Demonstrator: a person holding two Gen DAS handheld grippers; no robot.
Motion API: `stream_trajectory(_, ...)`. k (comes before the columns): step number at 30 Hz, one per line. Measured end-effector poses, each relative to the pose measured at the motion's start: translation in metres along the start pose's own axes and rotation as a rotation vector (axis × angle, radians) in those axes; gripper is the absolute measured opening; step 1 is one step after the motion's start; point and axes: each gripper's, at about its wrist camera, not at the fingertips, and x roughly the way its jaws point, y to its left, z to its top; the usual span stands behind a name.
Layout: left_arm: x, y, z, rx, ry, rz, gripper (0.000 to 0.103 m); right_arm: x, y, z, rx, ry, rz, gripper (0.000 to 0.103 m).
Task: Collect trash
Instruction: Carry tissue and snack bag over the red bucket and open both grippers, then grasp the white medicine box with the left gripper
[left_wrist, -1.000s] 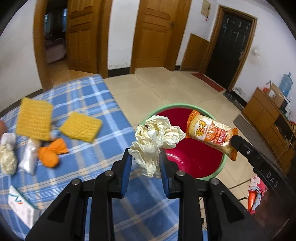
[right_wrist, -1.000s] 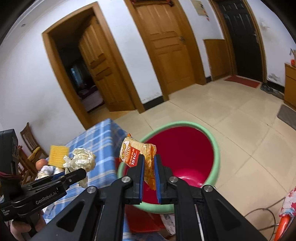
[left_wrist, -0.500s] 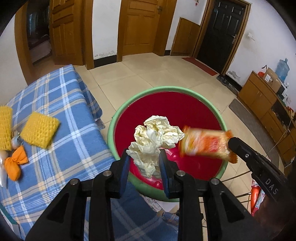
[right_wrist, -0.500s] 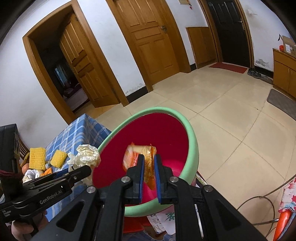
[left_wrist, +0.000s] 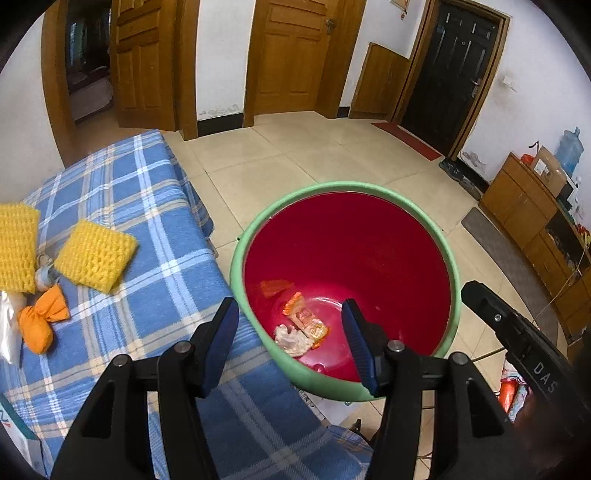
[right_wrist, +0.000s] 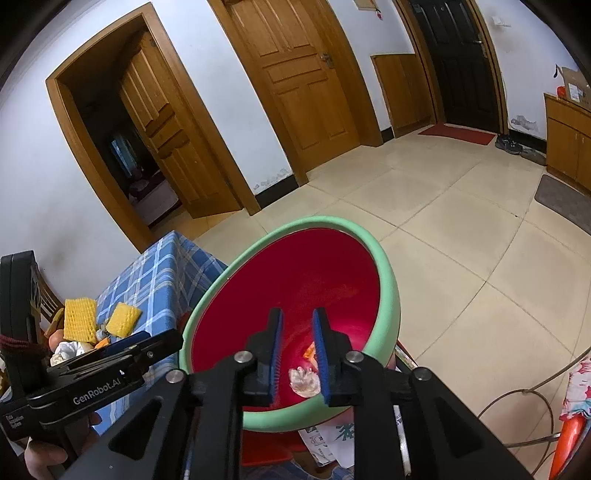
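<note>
The left gripper (left_wrist: 290, 345) hangs over the near rim of the red bucket (left_wrist: 424, 229), its blue-padded jaws spread apart with nothing between them; they have just been opening. The right gripper (right_wrist: 298, 350) also points down into the bucket, its jaws a narrow gap apart and empty, and they too have just been opening.

Both pieces of trash lie on the bucket's bottom: the crumpled paper ball (left_wrist: 293, 341) and the orange snack wrapper (left_wrist: 306, 320), touching each other, with a smaller orange scrap (left_wrist: 275, 287) near them.

Beside the bucket stands the counter, covered by a blue checked cloth (left_wrist: 155, 266). On it lie two yellow sponges (left_wrist: 94, 254), well apart from the bucket, and an orange wrapped piece (left_wrist: 40, 323) just beside them.
</note>
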Motion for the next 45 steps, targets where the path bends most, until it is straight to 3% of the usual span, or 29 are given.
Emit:
stream_trajectory(12,-0.038,0.036,-0.012,-0.080,-0.044,0.044,0.058,-0.014,0.029,-0.006,-0.033,-0.002,0.067,0.034)
stream_trajectory(28,-0.085,0.119,-0.058,-0.271,-0.058,0.180,0.058,-0.021,0.075,-0.024,-0.090,0.035,0.150,0.050)
stream_trajectory(45,-0.129,0.192,-0.102,-0.498,-0.081,0.354,0.063,-0.014,0.111,-0.040,-0.149,0.085,0.199,0.057)
